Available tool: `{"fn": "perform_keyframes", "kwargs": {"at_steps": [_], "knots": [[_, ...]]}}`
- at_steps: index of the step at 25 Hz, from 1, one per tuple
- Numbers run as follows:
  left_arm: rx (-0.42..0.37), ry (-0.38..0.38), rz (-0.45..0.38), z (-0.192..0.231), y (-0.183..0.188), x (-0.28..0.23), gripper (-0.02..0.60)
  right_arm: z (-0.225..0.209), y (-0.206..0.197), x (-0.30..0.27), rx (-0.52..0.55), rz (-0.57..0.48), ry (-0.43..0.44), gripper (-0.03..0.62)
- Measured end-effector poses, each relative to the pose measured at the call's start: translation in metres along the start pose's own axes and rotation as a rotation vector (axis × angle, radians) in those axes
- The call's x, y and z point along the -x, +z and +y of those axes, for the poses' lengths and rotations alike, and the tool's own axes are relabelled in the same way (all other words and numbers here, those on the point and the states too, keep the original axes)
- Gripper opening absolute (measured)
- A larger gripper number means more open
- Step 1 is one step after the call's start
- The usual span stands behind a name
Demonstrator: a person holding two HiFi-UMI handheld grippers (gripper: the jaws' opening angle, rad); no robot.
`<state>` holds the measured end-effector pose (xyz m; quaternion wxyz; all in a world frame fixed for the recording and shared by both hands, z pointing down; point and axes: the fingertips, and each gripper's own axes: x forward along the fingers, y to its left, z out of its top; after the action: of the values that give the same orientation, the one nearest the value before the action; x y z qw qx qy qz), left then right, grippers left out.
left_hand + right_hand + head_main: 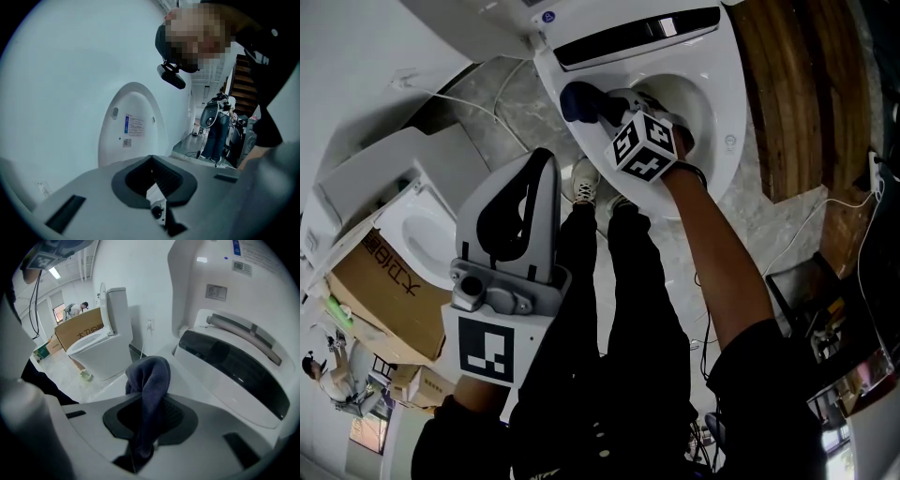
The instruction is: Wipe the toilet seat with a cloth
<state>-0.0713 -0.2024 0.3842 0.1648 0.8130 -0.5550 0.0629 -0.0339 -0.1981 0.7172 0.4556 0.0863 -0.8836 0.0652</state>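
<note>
**tomk:** What's the left side of your feed showing?

**me:** Well off to the left of the toilet (553, 66) there's a second toilet (417, 220) with a cardboard box (380, 281) up against it. My left gripper (542, 164) is held back short of the toilet's front edge, above the person's black trousers (628, 309). Its nose is aimed toward the toilet's near left side. In its own view the jaws are pressed together with nothing between them. It's tilted up at a raised white lid (133, 122) with a label on it.

**tomk:** And the cloth?

**me:** The right arm (712, 253) is stretched out pretty straight, bare forearm, reaching in over the toilet's bowl. The right gripper (598, 105) lies across the opening. Its tips point at the toilet's left rear, near the dark panel (637, 37) at the back. The jaws are clamped on the dark blue cloth (577, 101).

The cloth runs lengthwise along the jaws. Its loose end bunches out past the tips in a folded lump, pointing at the left rear of the seat (717, 112). In the right gripper view that lump stands just in front of the panel. I can't tell if it's actually pressing on the seat.
</note>
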Motion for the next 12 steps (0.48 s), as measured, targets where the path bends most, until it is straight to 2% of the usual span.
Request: {"fn": "perform_keyframes", "kwargs": {"at_steps": [3,12], "knots": [[-0.003,-0.002,0.005,0.0,-0.001,-0.001,0.011,-0.009,0.002,0.0,-0.02,-0.005,-0.025,0.074],[-0.006,-0.005,0.007,-0.006,-0.001,-0.006,0.011,-0.037,0.0,0.003,-0.166,-0.038,-0.131,0.075]]}}
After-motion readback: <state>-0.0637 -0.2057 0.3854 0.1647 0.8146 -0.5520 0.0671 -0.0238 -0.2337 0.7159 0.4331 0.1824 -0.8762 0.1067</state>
